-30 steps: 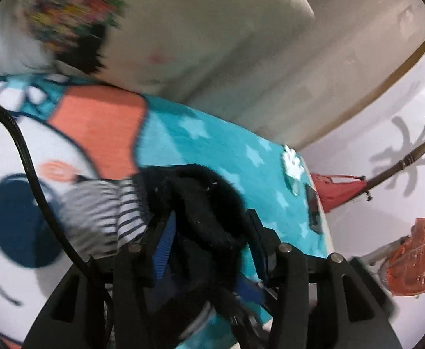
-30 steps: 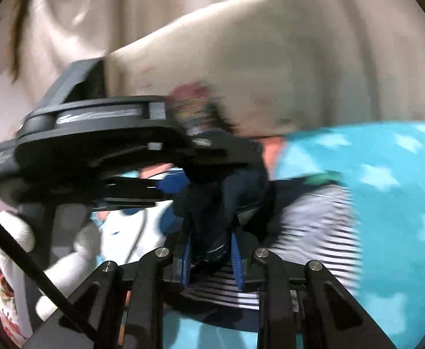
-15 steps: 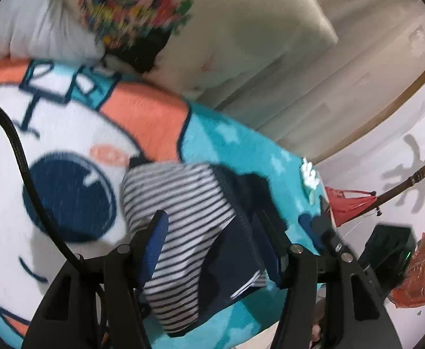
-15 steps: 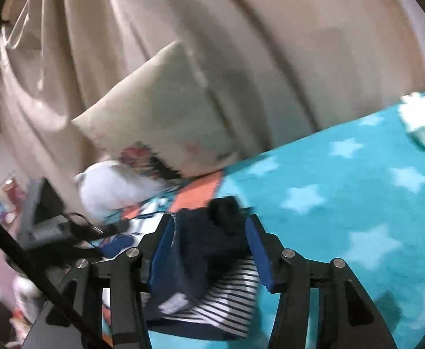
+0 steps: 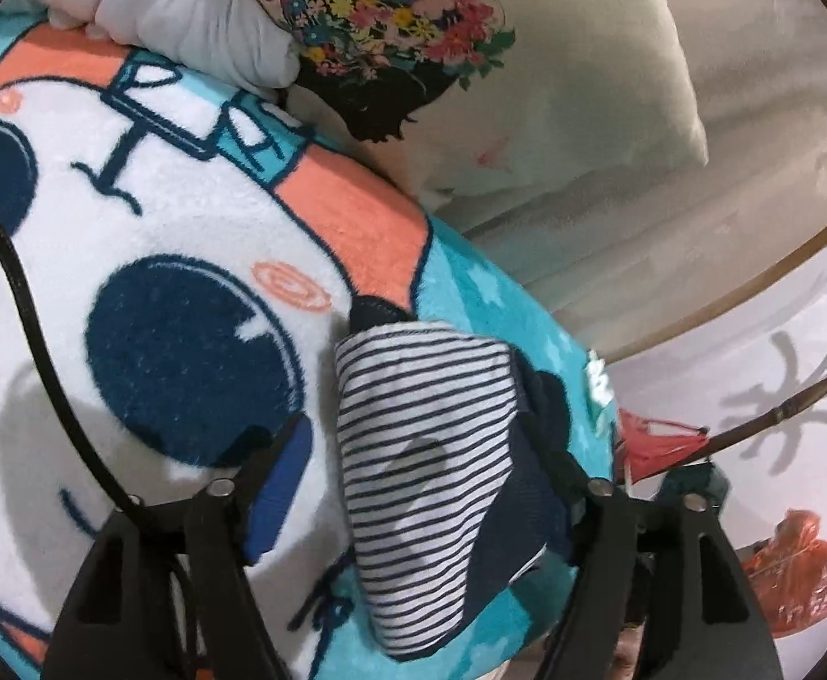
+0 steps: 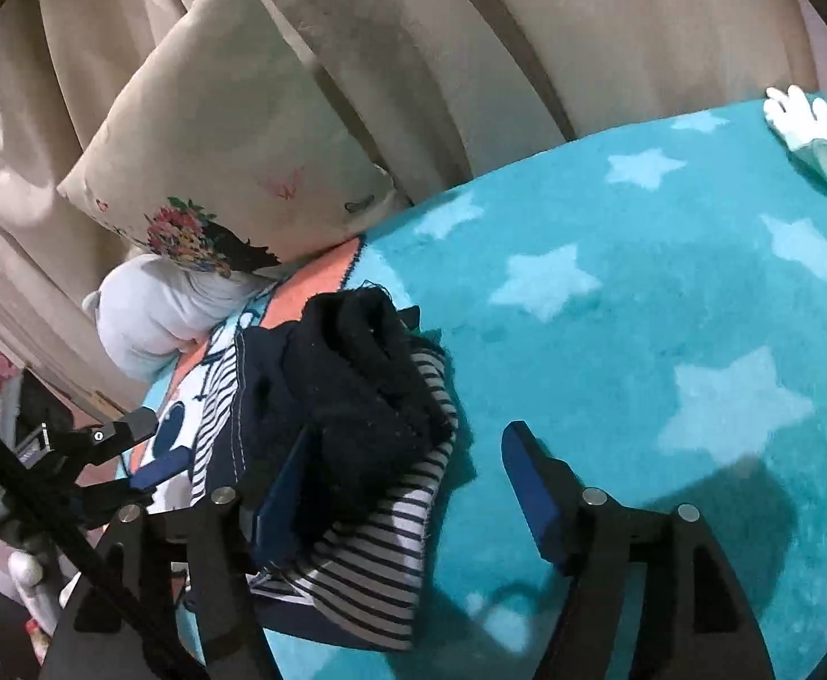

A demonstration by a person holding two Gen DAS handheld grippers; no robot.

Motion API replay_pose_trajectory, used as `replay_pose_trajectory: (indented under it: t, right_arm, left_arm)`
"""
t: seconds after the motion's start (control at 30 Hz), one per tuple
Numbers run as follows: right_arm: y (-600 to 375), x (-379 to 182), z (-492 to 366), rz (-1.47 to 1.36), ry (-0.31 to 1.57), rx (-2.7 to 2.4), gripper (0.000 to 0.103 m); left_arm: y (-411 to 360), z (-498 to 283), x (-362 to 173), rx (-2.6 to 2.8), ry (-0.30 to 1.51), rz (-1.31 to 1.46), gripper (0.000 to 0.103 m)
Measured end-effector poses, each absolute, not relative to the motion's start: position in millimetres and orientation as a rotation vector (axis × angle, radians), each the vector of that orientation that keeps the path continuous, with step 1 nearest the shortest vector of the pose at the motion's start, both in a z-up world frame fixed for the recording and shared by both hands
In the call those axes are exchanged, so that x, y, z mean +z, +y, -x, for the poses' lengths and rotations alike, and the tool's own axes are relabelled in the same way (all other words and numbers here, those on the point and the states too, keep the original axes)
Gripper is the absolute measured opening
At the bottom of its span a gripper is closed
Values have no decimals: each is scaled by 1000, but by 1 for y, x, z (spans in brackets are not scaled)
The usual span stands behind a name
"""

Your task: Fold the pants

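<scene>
The pants (image 5: 430,453) lie folded in a small bundle on the blanket, navy outside with a navy-and-white striped lining showing. In the right wrist view the bundle (image 6: 351,453) shows a dark fuzzy part on top. My left gripper (image 5: 413,464) is open above the bundle, its fingers spread to either side and holding nothing. My right gripper (image 6: 408,476) is open too; its left finger (image 6: 283,487) is beside the bundle's edge, its right finger over bare blanket. The left gripper also shows at the left in the right wrist view (image 6: 130,453).
The bed carries a turquoise star blanket (image 6: 640,311) with a cartoon face (image 5: 158,311). A floral cream pillow (image 5: 470,56) and a white pillow (image 5: 187,11) lie at the head, with curtains behind. A white glove-like item (image 6: 810,119) lies far right. Red bags (image 5: 798,572) lie beyond the bed edge.
Both grippers opened and let go of the pants, then drew back. The folded bundle now lies still on the blanket.
</scene>
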State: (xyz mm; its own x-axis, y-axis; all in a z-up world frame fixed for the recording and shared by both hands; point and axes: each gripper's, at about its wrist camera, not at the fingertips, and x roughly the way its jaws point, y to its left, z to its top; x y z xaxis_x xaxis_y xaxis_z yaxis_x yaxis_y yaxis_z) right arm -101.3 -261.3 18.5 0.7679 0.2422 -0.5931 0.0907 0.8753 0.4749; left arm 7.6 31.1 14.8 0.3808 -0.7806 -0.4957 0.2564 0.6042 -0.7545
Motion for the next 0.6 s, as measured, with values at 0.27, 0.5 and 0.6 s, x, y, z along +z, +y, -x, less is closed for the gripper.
replay_pose_trajectory:
  t: [0.27,0.5,0.6]
  right_arm:
    - [-265,8,73,-608,740,206,73]
    - [-254,8,59,-642,746,290,46]
    - [-242,22,65,-620,714,311,43]
  left_arm:
    - [-7,-10,-7,-827,1053,629,79]
    - [-21,2,9,-865,992,546,50]
    - [-17,-3,19,-859,977,541,50]
